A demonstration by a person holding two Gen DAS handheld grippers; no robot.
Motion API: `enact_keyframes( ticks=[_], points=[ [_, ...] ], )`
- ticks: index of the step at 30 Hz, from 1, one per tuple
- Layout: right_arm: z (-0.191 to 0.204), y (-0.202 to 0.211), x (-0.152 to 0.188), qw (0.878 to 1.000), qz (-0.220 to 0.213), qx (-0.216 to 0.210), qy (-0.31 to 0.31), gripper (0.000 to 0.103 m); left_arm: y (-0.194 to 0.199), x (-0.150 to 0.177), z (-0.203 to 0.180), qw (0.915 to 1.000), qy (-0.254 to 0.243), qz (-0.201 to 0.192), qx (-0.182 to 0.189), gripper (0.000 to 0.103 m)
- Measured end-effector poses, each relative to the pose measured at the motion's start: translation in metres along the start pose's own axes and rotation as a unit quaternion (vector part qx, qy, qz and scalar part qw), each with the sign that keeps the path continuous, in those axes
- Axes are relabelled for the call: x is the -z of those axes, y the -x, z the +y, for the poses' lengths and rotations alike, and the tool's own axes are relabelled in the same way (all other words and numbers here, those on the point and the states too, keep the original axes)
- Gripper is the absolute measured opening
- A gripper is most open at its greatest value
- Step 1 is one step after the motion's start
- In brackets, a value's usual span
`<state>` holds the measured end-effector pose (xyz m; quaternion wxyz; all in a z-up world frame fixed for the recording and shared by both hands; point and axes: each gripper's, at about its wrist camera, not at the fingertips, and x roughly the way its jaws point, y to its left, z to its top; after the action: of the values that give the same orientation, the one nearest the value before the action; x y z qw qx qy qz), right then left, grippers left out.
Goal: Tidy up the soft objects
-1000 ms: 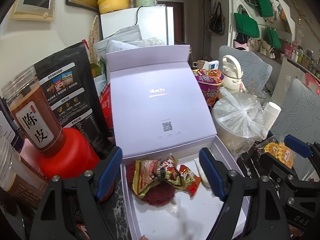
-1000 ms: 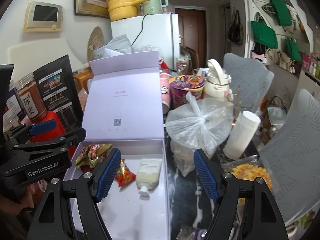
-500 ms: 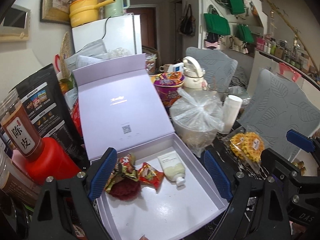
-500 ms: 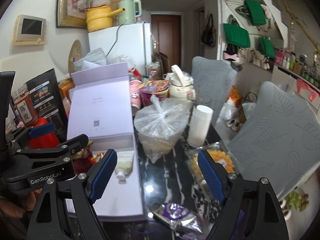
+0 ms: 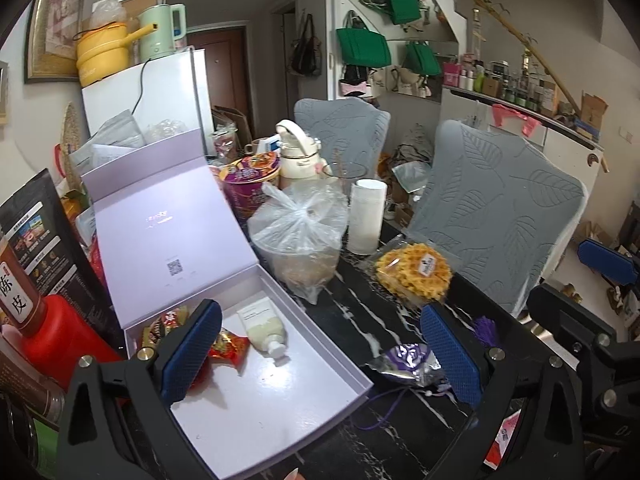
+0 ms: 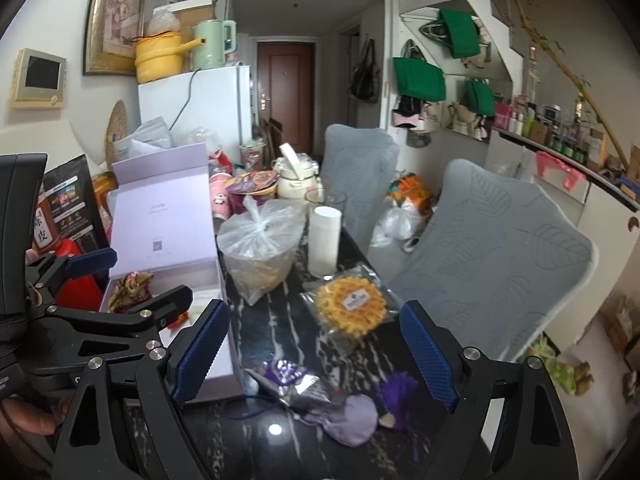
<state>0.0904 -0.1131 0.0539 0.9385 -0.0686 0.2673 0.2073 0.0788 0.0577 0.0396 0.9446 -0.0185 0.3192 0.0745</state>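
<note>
Both claws spread wide and empty: left claw point(image 5: 320, 350) has just been opening, nothing between its pads; right claw point(image 6: 316, 354) likewise just opening, nothing pinched. Left one hangs over the near right corner of the lilac box point(image 5: 320, 322), one pad over the box floor, the other over the dark surface point(image 5: 360, 304), so it straddles the box wall, which reads as moving off the box toward loose items. Right claw frames the remaining soft stuff: purple snack wrapper point(image 6: 294, 384), lilac pouch point(image 6: 352, 416) with its purple tassel point(image 6: 396, 390), all on the surface just beside the box, outside it. Likely next pick, wide opening suits the crumpled wrapper. Already in the box: cream tube point(image 5: 264, 326), red snack packet point(image 5: 228, 346), more wrappers point(image 5: 164, 326) bunched at the lid end, leaving the near half free for what's left. Lid stands propped open against the clutter behind. Waffle pack point(image 6: 350, 306) and tied plastic bag point(image 6: 260, 236) sit further back on the surface, apart from the box; can't tell whether they count.
</note>
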Motion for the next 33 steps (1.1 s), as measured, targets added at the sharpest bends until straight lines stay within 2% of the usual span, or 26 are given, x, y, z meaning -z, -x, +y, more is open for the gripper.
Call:
enact_keyframes(
  ticks=[6, 10, 16, 22, 28, 33],
  points=[
    [-0.016, 0.024, 0.014, 0.999, -0.004, 0.028, -0.025, 0.089, 0.006, 0.004, -0.017, 0.9996, -0.015, 0.006, 0.025, 0.101],
    [-0.03, 0.037, 0.026, 0.998, -0.001, 0.045, -0.043, 0.089, 0.013, 0.01, -0.033, 0.9992, -0.032, 0.001, 0.025, 0.101],
    [-0.047, 0.057, 0.046, 0.996, 0.005, 0.069, -0.062, 0.089, 0.023, 0.02, -0.057, 0.9954, -0.043, 0.002, 0.085, 0.101],
    [-0.058, 0.068, 0.068, 0.993, 0.016, 0.088, -0.071, 0.089, 0.028, 0.031, -0.077, 0.9926, -0.06, 0.006, 0.105, 0.101],
    [-0.068, 0.071, 0.087, 0.992, 0.025, 0.092, -0.081, 0.089, 0.026, 0.047, -0.094, 0.9882, -0.086, 0.023, 0.124, 0.101],
    [-0.076, 0.07, 0.105, 0.991, 0.038, 0.085, -0.092, 0.089, 0.02, 0.061, -0.098, 0.9854, -0.076, 0.045, 0.145, 0.101]
  ],
)
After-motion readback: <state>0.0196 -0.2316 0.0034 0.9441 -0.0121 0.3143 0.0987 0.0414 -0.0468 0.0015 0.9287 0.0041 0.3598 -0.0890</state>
